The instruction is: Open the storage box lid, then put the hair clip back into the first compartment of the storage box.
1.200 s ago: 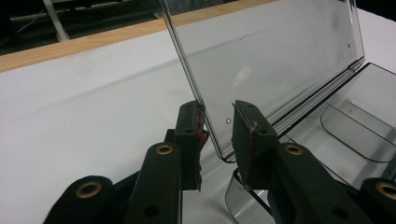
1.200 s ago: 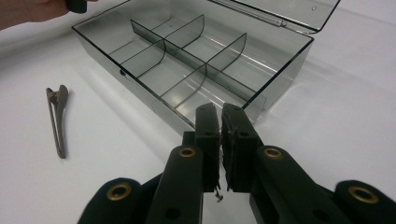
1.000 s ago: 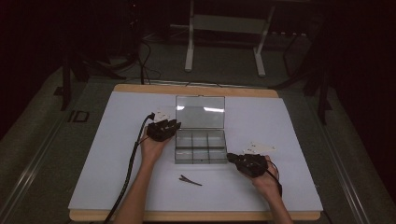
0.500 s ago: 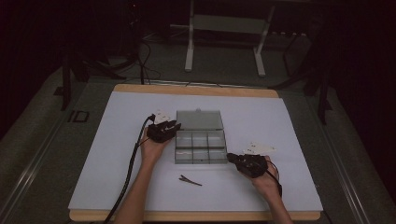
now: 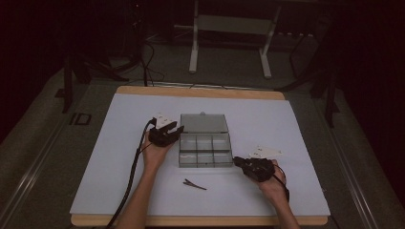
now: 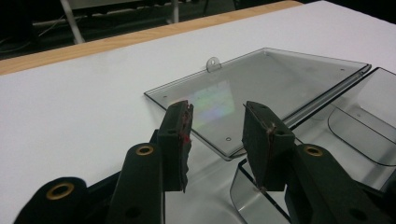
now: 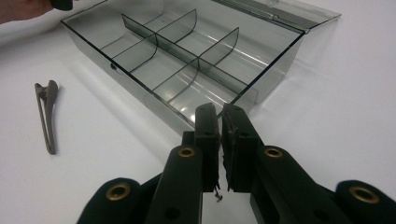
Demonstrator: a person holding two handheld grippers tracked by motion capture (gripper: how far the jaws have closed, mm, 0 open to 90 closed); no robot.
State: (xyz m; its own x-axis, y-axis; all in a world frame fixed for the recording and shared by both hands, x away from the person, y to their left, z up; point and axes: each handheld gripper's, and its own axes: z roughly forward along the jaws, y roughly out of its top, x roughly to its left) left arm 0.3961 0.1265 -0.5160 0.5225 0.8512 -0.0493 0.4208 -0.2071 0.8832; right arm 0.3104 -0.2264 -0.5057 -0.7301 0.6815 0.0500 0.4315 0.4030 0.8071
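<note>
Here, on a white-topped desk (image 5: 119, 162), a clear compartment box (image 5: 204, 150) sits mid-desk, its lid (image 6: 261, 88) flat toward the far edge. The left gripper (image 6: 215, 135), its jaws just opened, holds nothing; the right gripper (image 7: 220, 135), jaws nearly together and empty, steadies the box's near right corner. A hair clip (image 5: 195, 184) lies near the front edge, best taken across its middle.

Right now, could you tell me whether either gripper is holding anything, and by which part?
Nothing is held. The left gripper has just been opening, with nothing between its jaws above the box's flat lid. The right gripper is nearly shut at the box's near corner, apparently gripping nothing.
</note>
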